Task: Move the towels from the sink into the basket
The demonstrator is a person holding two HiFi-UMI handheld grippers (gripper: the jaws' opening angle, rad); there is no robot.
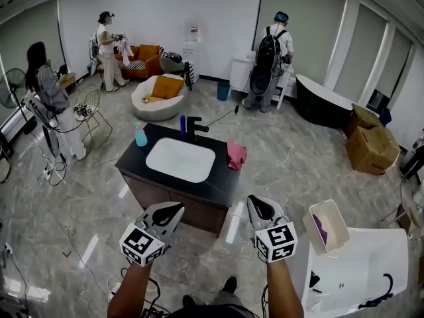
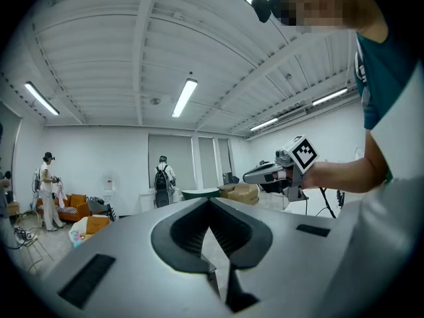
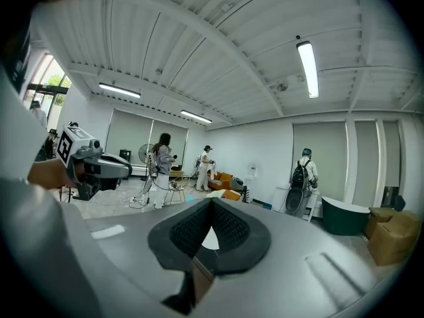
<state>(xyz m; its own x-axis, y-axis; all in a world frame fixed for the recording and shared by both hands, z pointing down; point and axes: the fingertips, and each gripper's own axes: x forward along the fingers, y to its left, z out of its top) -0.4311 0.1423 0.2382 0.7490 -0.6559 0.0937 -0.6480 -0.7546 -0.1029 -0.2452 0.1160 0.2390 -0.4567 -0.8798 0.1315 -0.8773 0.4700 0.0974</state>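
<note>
**Pink towel on the counter, both grippers shut and empty**

Pink and crumpled, the towel [image 1: 236, 154] lies in a loose heap at the right end of the black counter [image 1: 218, 185]. It is just beside the white sink [image 1: 180, 159], outside the basin. The basket [image 1: 334, 212], a white box, stands on the floor well to the right of the vanity, with a purple cloth [image 1: 320, 229] lying in it. A blue bottle [image 1: 140, 136] stands at the counter's back left and a black tap [image 1: 193, 126] behind the sink.

Both grippers are held low in front of the vanity, side by side and apart from each other. Bare forearms reach up from the bottom of the head view. The left gripper [image 1: 175, 209] points forward and slightly to the right, its marker cube [image 1: 141, 244] toward the camera. The right gripper [image 1: 255, 201] points forward and slightly left, with its own cube [image 1: 277, 241] at the rear. Neither touches the counter or the towel.

In the left gripper view the jaws of the left gripper [image 2: 211, 204] meet with nothing between them, and the right gripper [image 2: 258, 174] shows off to the side. In the right gripper view the jaws of the right gripper [image 3: 212, 203] are likewise together and empty, with the left gripper [image 3: 119, 169] at the left edge.
</note>
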